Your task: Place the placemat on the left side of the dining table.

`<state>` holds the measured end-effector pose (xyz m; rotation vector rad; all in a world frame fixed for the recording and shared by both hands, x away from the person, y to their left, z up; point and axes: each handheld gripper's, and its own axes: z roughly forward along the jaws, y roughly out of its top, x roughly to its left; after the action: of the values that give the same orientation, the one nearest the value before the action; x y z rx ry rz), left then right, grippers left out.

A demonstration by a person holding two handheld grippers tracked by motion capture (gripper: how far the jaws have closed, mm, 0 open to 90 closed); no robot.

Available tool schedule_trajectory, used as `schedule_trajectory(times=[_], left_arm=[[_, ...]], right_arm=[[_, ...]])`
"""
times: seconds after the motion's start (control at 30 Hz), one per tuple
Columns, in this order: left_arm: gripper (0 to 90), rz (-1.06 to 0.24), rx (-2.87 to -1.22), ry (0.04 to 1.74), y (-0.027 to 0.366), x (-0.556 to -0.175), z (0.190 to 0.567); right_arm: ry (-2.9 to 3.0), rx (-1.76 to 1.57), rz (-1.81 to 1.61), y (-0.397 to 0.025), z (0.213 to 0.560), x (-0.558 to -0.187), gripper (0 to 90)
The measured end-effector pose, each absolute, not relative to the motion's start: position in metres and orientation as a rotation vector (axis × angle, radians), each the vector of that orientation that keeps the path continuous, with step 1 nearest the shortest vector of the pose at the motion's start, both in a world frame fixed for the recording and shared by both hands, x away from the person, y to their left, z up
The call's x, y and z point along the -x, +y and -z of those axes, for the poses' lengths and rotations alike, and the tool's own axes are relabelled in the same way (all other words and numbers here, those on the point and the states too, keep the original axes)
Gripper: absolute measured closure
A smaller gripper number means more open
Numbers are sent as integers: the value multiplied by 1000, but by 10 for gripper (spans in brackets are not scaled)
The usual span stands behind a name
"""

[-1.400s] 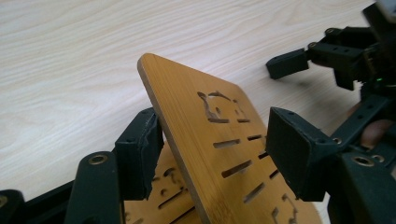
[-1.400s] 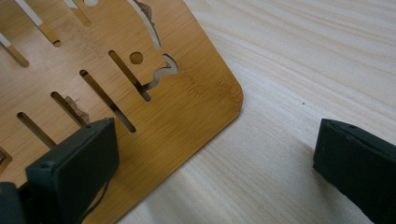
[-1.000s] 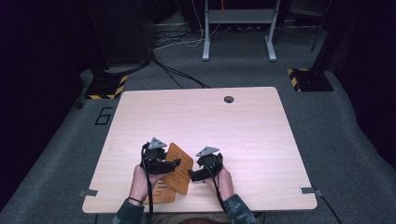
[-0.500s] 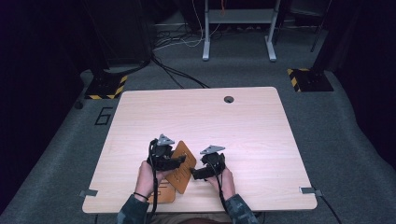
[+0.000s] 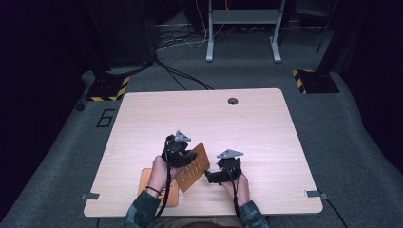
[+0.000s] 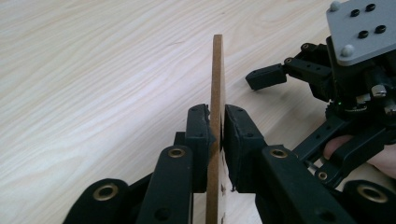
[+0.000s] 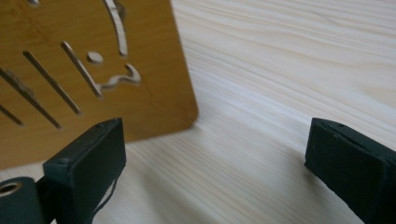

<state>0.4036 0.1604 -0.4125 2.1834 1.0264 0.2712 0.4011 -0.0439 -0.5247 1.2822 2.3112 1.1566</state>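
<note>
The left gripper (image 5: pixel 182 154) pinches a thin brown board (image 5: pixel 193 167) with cut-out lines in it. In the left gripper view the board stands on its edge, squeezed between the two black jaws. It is held up over the near part of the worktop (image 5: pixel 256 128), tilted, with its far corner higher. In the right gripper view its lower corner sits very close to the wood; I cannot tell if it touches.

The right gripper (image 5: pixel 212 176) is just beside the board, on its right. Its jaws are spread wide with nothing between them.

What could go wrong? The board is thin, and only a small part of it is in the jaws. I think it could twist or slip out if the hand turns fast. If it drops, it could slap down flat on the worktop. The right gripper is very close, so it could bump the board and knock it loose. The cut-out lines may make the board weak, so a hard squeeze there might crack it.

A second brown board (image 5: pixel 151 186) lies flat under the left arm, near the front edge. It could get bumped by the arm. A small round hole (image 5: pixel 233 101) sits far back on the worktop, well out of the way.
</note>
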Motion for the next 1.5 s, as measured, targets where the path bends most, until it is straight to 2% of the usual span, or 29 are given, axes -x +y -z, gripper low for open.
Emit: schedule_trajectory(times=[0.13,0.4,0.87,1.13,1.5], left_arm=[[860,-267,-2179,1004,153,-410,411],[861,-257,-2151,999,154,-418,407],[861,-290,-2038,1093,200,-428,399],[860,-331,-1993,1171,228,-436,398],[860,-365,-1931,1236,250,-445,393]], right_arm=[[2255,-1309,-1158,-66,524,-397,44],[2130,-1331,-1117,-109,518,-390,39],[2054,-1423,-948,-169,521,-384,42],[2016,-1504,-860,-192,527,-382,38],[1986,-1549,-845,-195,529,-385,18]])
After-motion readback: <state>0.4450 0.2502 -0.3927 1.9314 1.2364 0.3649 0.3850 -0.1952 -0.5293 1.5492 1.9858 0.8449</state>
